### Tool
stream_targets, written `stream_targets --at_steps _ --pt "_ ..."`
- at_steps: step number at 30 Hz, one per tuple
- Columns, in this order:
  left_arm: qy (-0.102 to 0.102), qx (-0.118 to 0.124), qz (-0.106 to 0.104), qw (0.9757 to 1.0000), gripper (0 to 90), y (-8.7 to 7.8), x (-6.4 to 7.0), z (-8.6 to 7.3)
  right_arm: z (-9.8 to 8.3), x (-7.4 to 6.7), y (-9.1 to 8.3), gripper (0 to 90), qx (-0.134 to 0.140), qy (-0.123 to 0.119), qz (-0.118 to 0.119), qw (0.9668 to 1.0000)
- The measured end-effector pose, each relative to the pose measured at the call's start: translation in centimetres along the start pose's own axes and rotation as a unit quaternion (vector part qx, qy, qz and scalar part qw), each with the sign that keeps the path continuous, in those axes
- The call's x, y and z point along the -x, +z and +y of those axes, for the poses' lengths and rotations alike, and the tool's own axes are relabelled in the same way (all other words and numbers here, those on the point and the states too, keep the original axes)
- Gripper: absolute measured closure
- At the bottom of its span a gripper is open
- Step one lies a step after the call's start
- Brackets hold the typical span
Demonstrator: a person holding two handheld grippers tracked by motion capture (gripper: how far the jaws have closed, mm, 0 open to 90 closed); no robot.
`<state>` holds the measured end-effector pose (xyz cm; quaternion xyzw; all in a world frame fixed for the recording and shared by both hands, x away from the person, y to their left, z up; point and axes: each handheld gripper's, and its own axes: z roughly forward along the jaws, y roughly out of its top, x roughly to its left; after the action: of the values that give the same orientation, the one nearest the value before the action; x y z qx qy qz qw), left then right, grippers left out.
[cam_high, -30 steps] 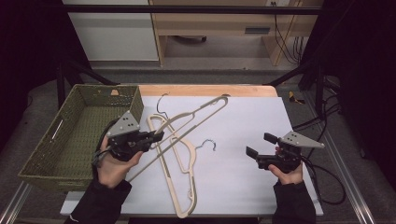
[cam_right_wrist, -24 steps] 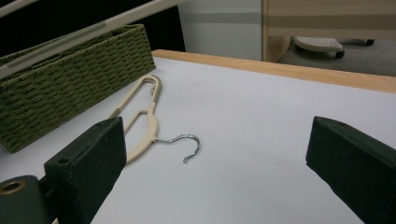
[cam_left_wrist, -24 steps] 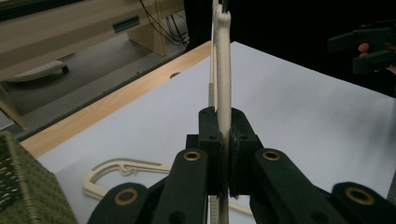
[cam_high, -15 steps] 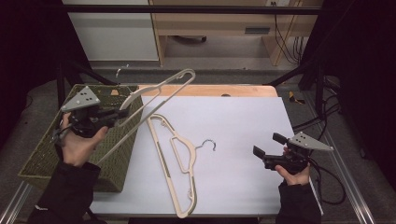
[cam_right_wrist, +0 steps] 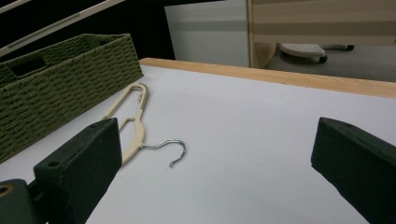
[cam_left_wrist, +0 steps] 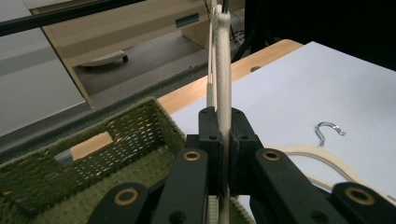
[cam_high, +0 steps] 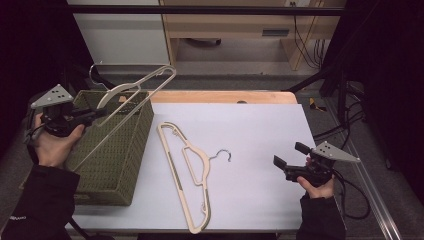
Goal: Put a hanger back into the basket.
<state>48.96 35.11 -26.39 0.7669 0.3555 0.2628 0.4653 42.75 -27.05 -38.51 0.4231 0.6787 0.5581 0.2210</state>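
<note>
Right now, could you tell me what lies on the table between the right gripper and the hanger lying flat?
Nothing: in the high view, only bare white table top separates the right gripper from the flat hanger. The right gripper view confirms it.

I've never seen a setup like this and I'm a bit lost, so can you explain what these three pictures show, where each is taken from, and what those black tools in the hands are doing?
A person sits at a white table holding a hand-operated gripper in each hand. The high view looks down from above; the other two come from small cameras riding on each gripper, looking along its black jaws.

The left gripper is shut on a beige hanger, carried in the air over a green woven basket at the table's left edge. The left gripper view shows the jaws pinching that hanger's thin edge.

The right gripper is open and holds nothing. A second beige hanger with a metal hook lies flat on the table.
</note>
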Motion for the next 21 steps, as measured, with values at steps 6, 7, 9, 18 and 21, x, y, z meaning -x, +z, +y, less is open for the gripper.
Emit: stream_targets --at_steps 6,7,9,18,21 --pt "0.007 -0.016 0.014 0.9997 86.1 -0.4 -1.7 -1.1 0.0 0.1 -0.1 1.6 0.002 0.002 0.0 1.0" --pt "0.007 -0.018 0.018 0.9997 86.2 -0.4 -1.9 -1.3 0.0 0.1 -0.1 1.3 0.003 0.001 -0.001 1.0" --pt "0.006 -0.024 0.019 0.9995 86.1 -0.4 -2.5 -1.7 0.0 0.2 -0.1 0.9 0.002 -0.001 -0.002 1.0" --pt "-0.001 -0.033 0.036 0.9988 86.1 -1.2 -4.5 -3.8 -0.1 0.1 0.0 0.7 0.0 -0.006 -0.002 1.0" --pt "0.001 -0.043 0.048 0.9979 86.1 -1.3 -5.0 -4.5 -0.1 0.1 0.0 0.7 -0.006 -0.011 -0.001 0.9999"
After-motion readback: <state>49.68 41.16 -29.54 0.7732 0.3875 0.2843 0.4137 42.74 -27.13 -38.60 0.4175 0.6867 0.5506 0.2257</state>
